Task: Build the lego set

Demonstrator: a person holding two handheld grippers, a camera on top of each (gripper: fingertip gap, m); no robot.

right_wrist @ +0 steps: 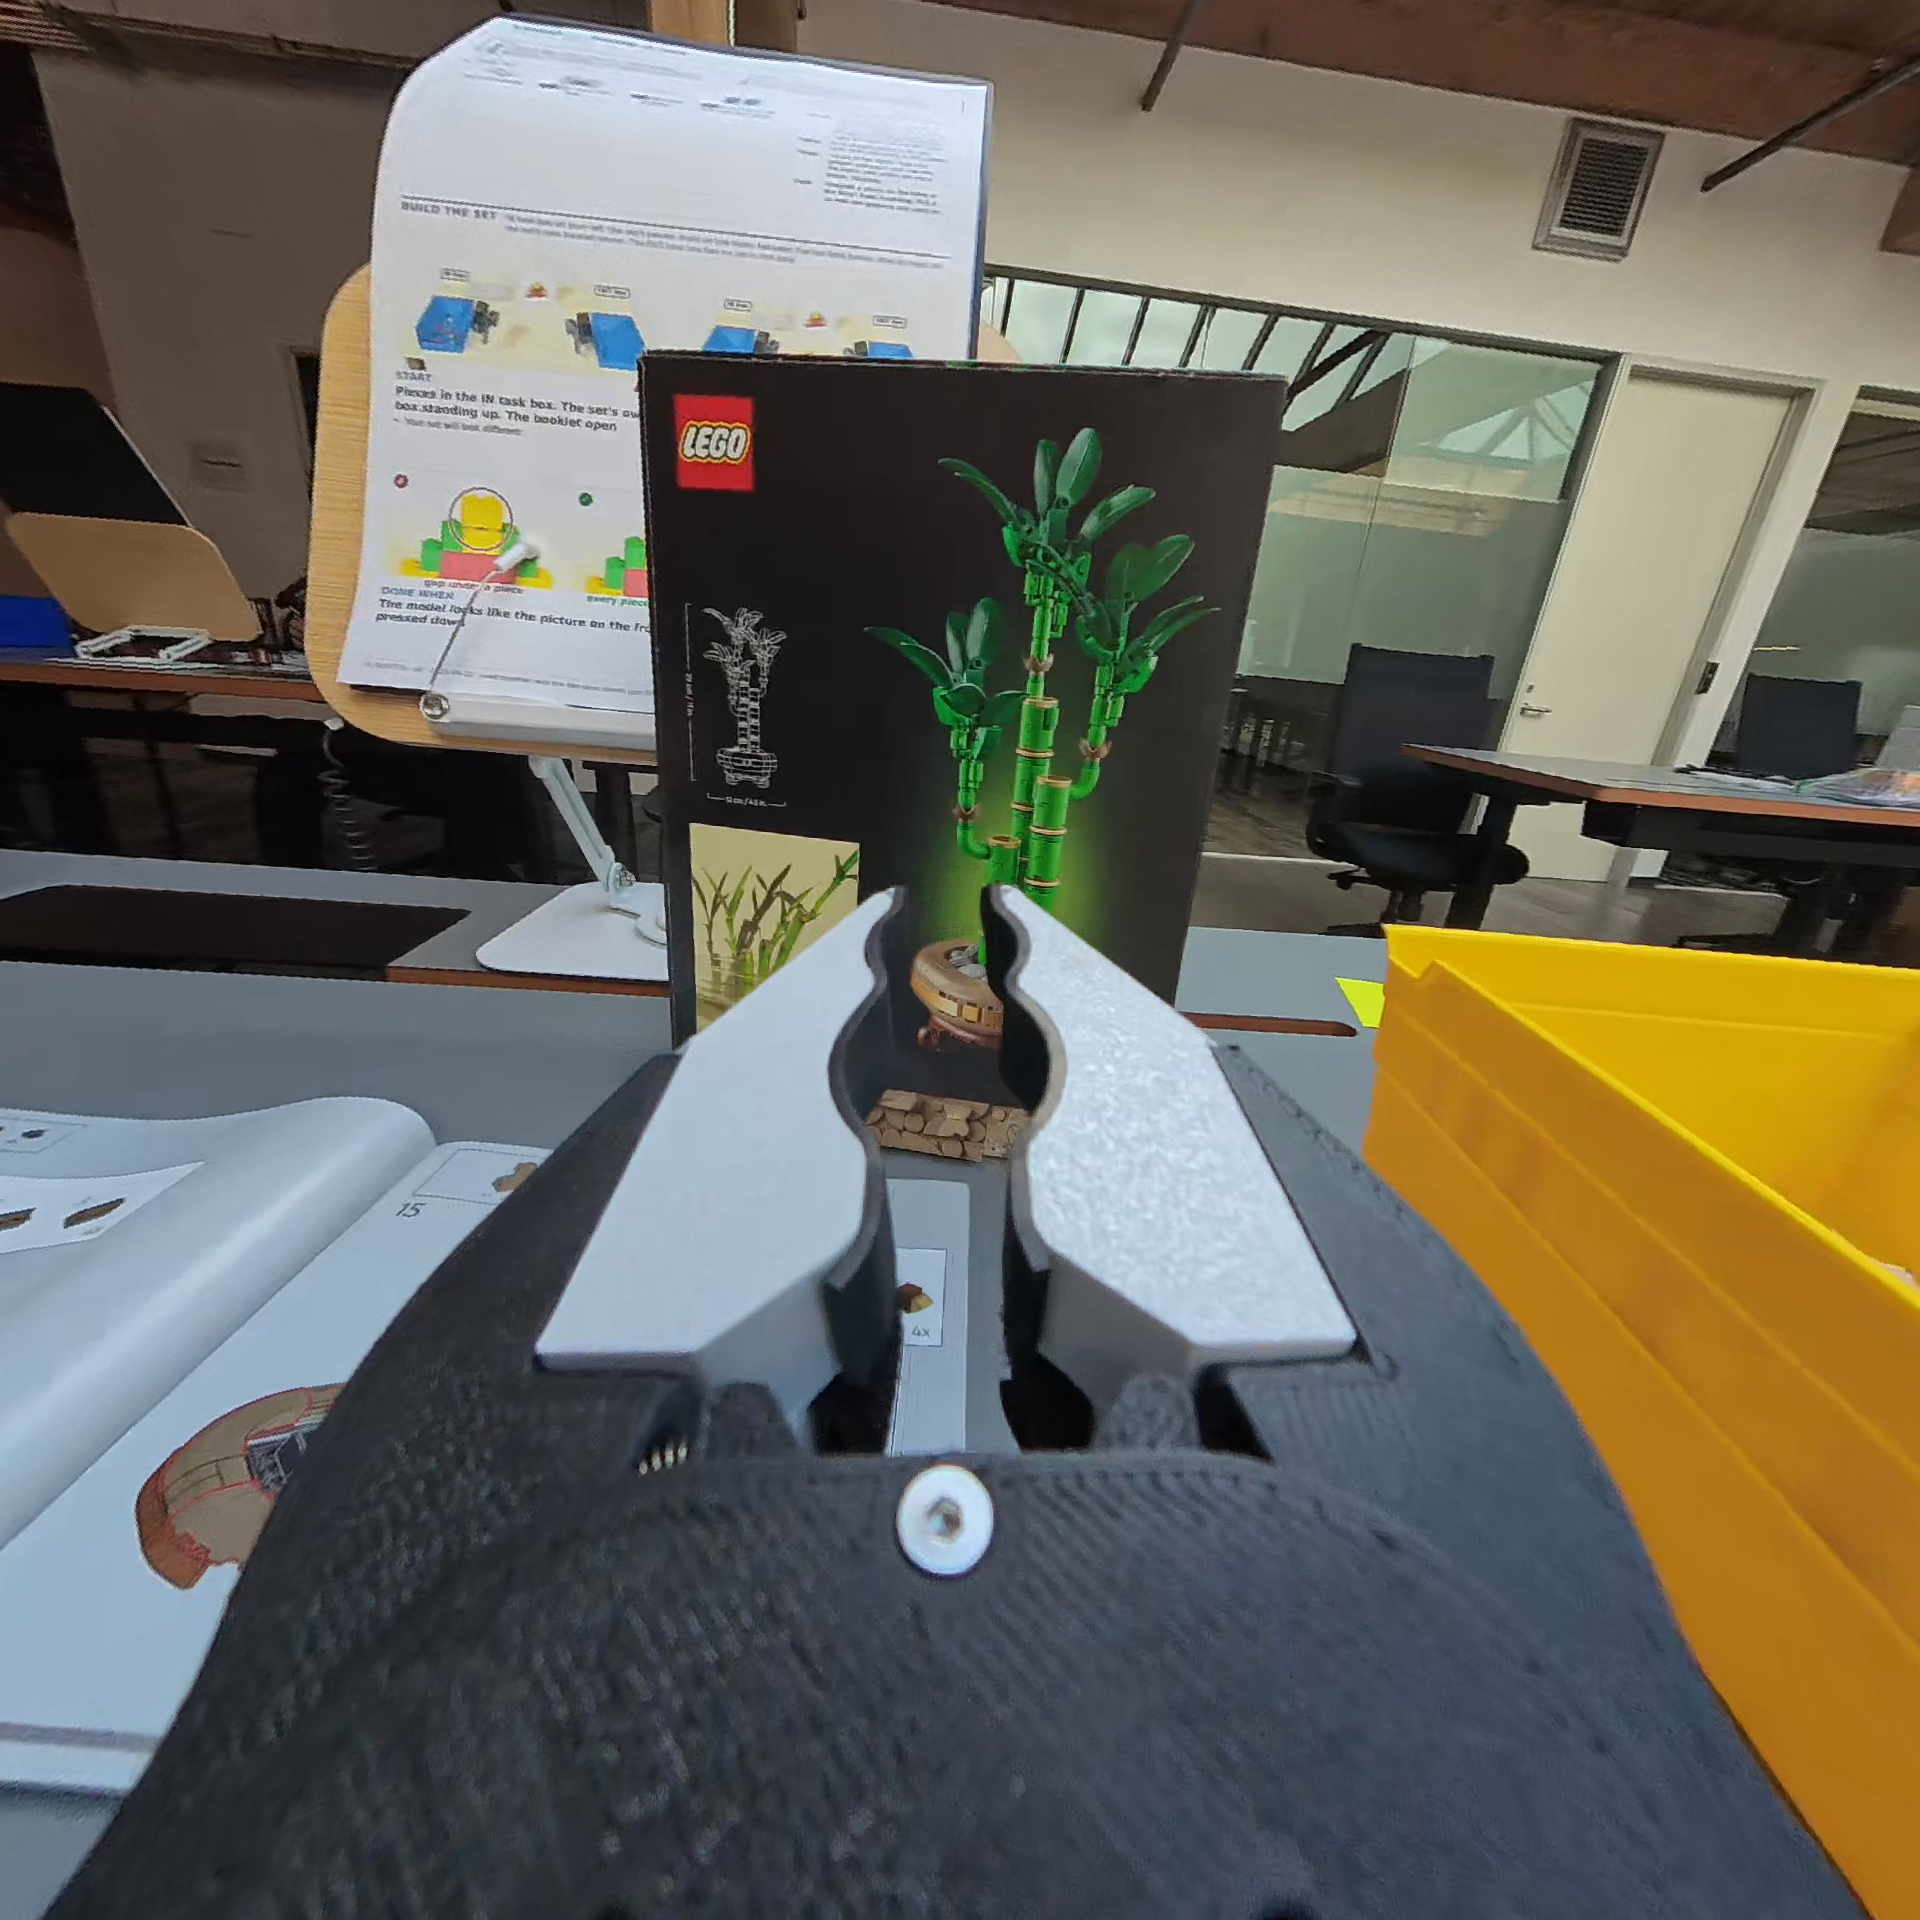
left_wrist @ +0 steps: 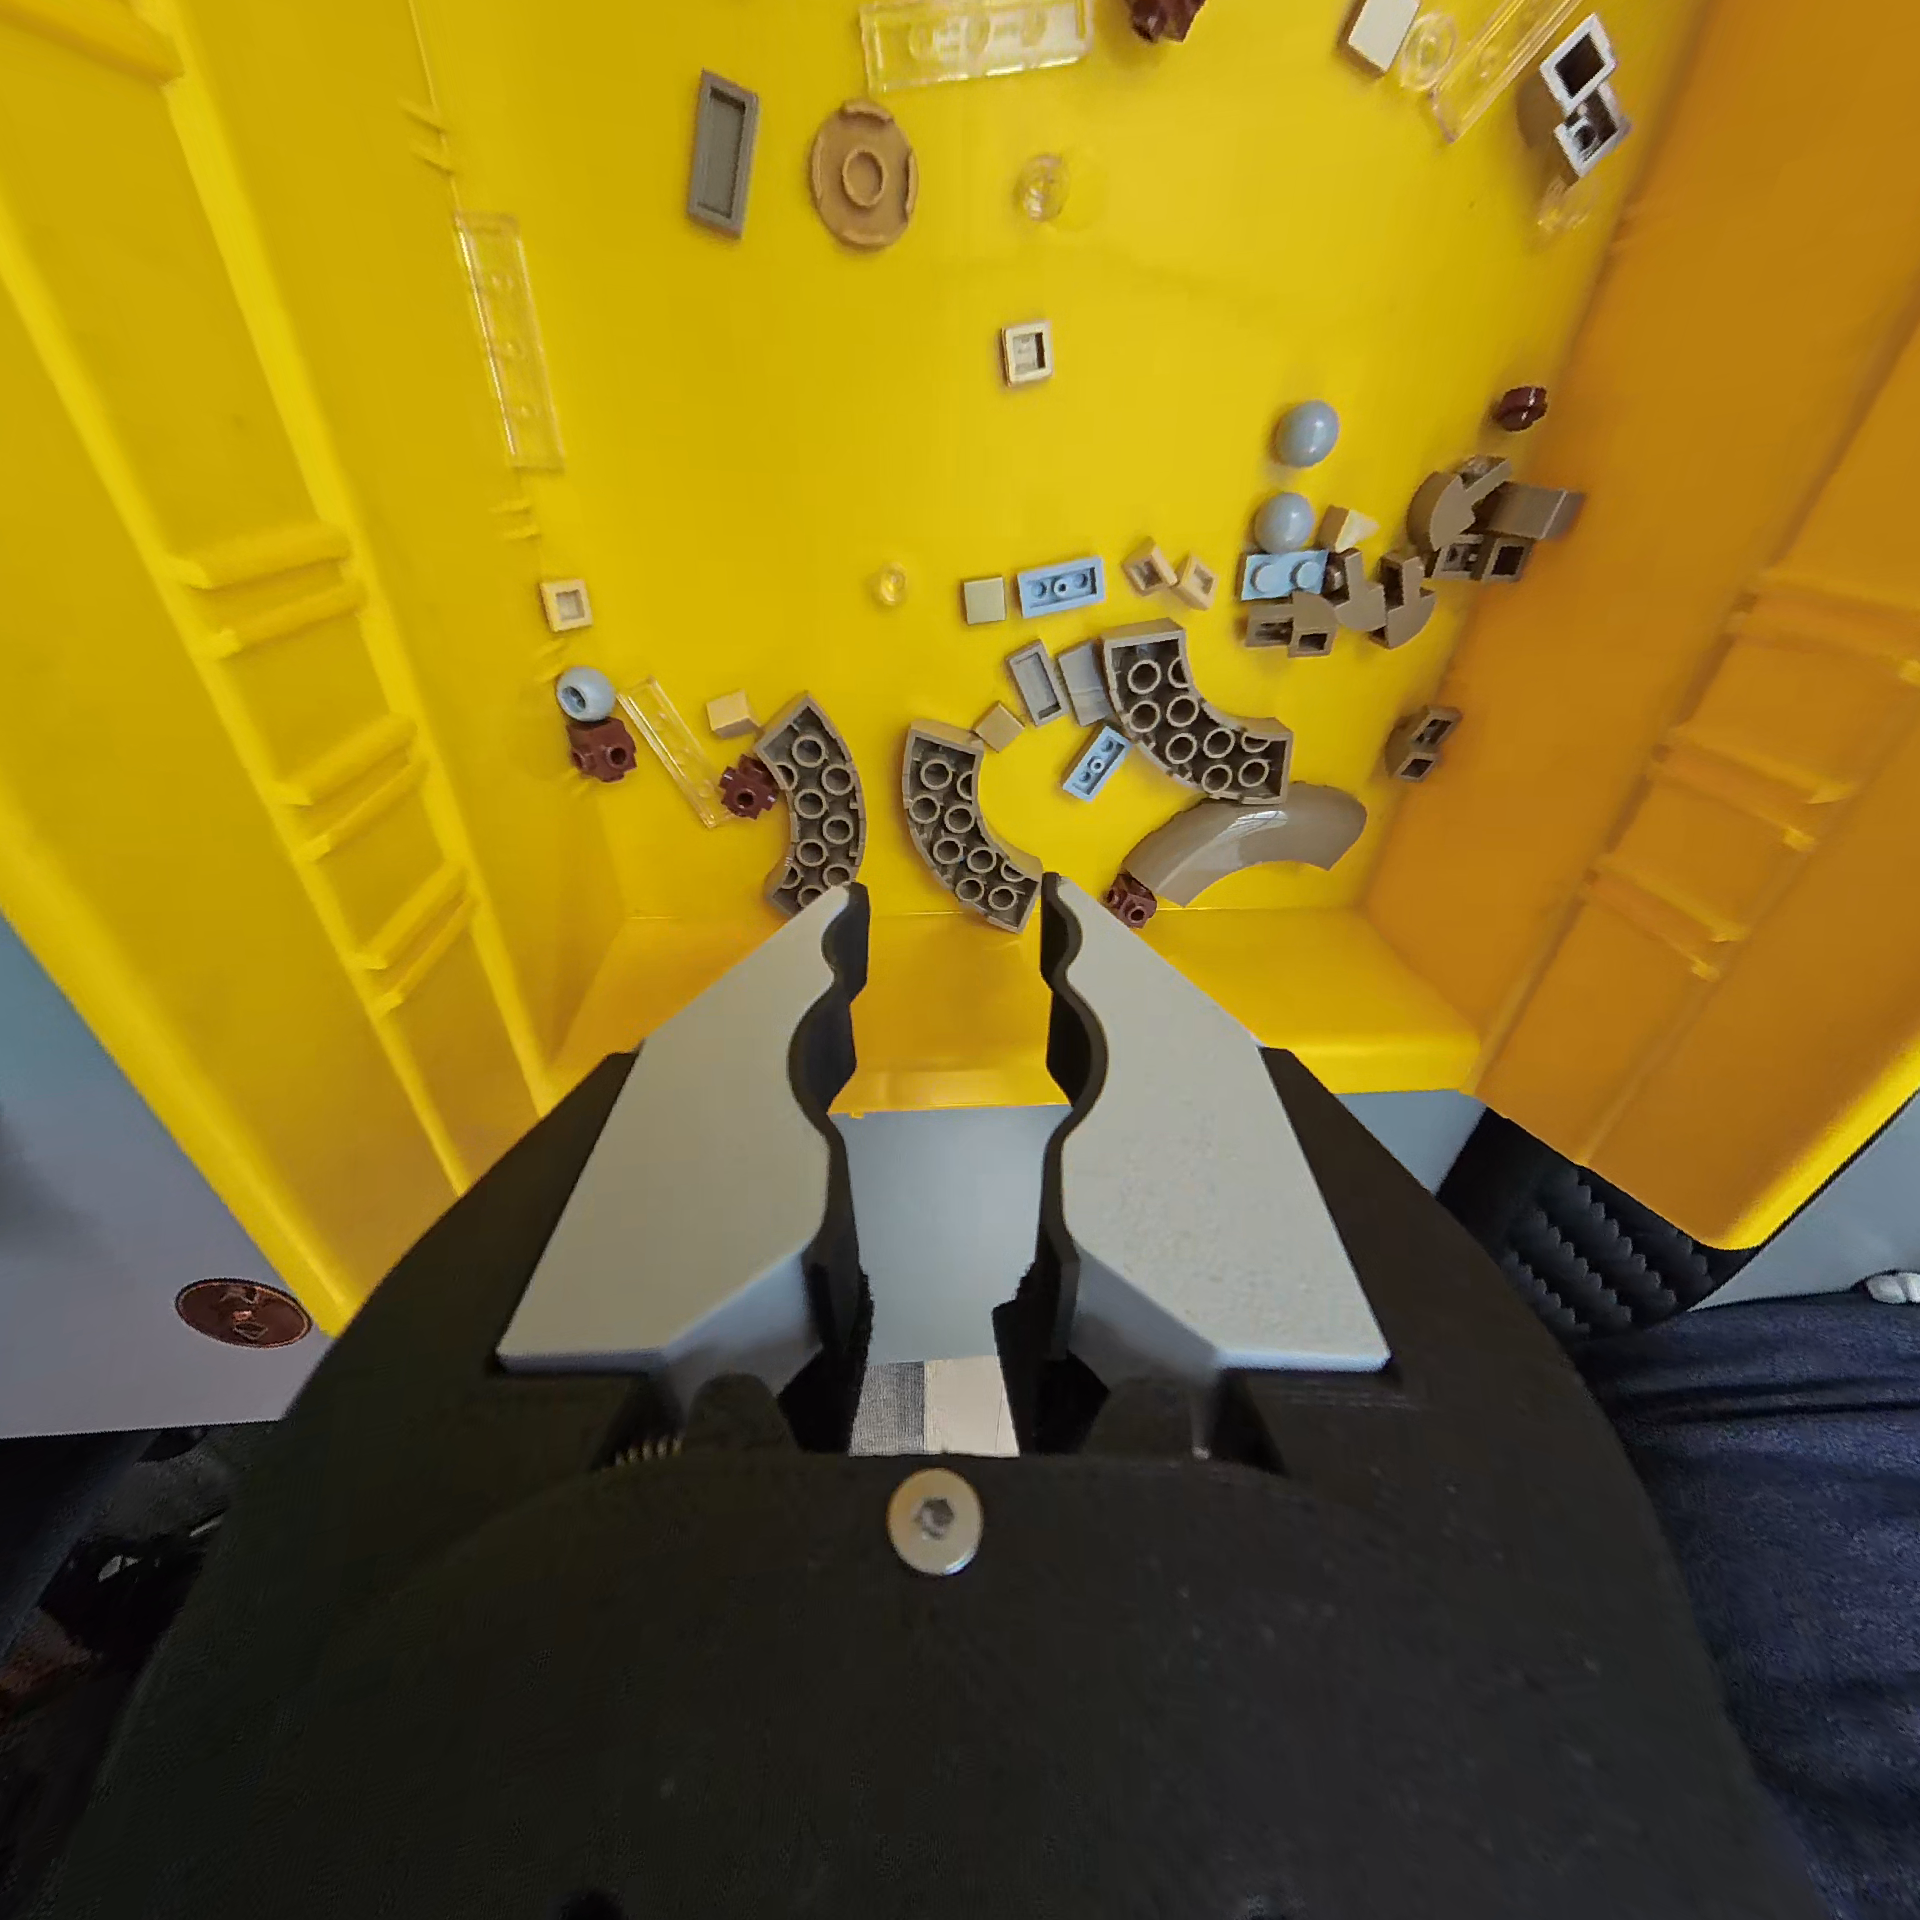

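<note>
Left gripper [left_wrist: 954, 902] open over the yellow bin [left_wrist: 1403, 956] — choosing a piece.
Come down square on the curved brick [left_wrist: 961, 821] at the near edge; right gripper [right_wrist: 943, 906] empty, slightly parted.

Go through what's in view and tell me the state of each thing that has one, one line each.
left gripper: open, empty, poised over the bin
right gripper: open, empty, pointing at the box
yellow bin: holds loose pieces scattered on its floor
curved tan bricks: three lying studs down, undersides showing
smooth tan arch: lying loose, unattached
instruction booklet: lying open on the table
set box: standing upright
instruction sheet: propped upright on a stand
</note>
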